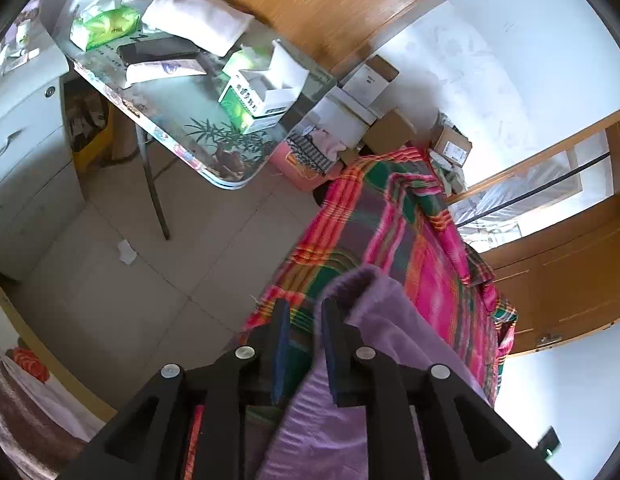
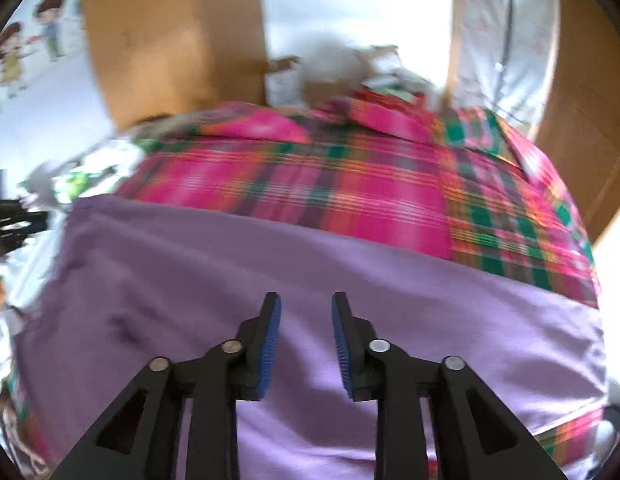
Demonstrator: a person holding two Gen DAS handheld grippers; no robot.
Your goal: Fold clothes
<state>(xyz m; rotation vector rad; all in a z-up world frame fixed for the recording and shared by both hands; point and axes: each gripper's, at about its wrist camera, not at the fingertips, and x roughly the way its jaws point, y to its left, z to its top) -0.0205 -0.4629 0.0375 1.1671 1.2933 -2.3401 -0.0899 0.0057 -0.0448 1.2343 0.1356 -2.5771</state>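
A purple garment (image 2: 230, 272) lies spread flat on a bed covered by a pink and green plaid sheet (image 2: 310, 176). My right gripper (image 2: 306, 300) hovers open just over the garment's near part, with nothing between its blue pads; this view is motion-blurred. In the left wrist view my left gripper (image 1: 308, 306) is at the bed's left edge with its fingers apart. A fold of the purple garment (image 1: 389, 320) drapes over its right finger (image 1: 333, 340) and runs down the finger's inner face. The plaid sheet (image 1: 349, 220) shows through the gap.
Left of the bed is tiled floor (image 1: 130, 280), and beyond it a folding table (image 1: 178, 108) with tissue packs and boxes. A white cabinet (image 1: 22, 140) stands at far left. Cardboard boxes (image 1: 389, 128) sit past the bed's far end, and a wooden door (image 1: 569, 280) is at right.
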